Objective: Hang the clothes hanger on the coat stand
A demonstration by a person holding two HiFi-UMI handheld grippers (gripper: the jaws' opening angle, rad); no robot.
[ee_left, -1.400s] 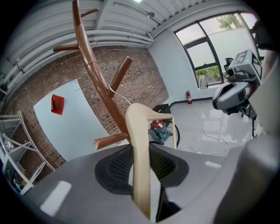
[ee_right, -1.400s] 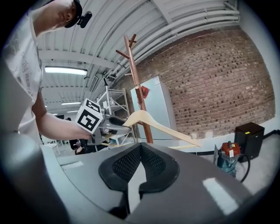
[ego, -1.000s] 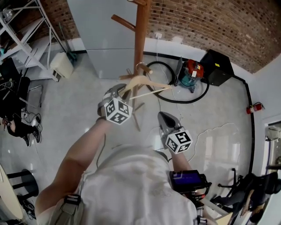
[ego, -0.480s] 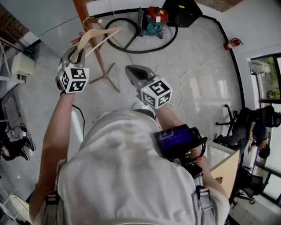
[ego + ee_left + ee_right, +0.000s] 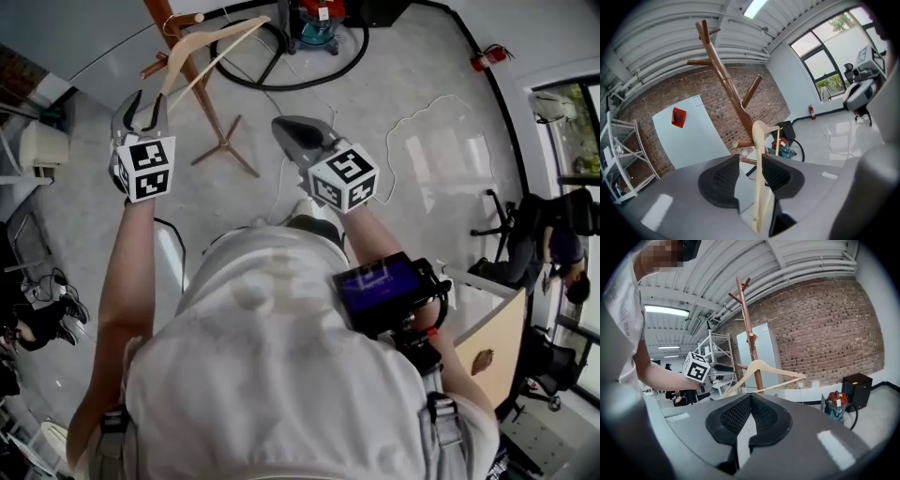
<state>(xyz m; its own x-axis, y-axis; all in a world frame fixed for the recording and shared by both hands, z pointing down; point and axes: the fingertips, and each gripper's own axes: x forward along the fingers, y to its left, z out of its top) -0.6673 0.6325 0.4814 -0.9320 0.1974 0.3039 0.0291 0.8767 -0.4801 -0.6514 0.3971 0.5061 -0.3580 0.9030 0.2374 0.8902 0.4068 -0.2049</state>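
upper left, the hanger (image 5: 202, 42) seems hooked on the coat stand (image 5: 208, 111); left gripper (image 5: 143, 99), jaws just opening, loosely straddles its arm; right gripper (image 5: 749, 399) closed, empty; a skewed pull-back could unhook it

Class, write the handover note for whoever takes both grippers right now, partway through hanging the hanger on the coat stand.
Left gripper: jaws have just been opening; the hanger arm stands between them, not clamped.
Right gripper: jaws together, empty, held short of the stand.
Hanger: its hook appears to sit over a low peg of the coat stand.
Done: hanger looks hung, grip let go.
To do: probably draw the open jaws back off the hanger arm and check it hangs.
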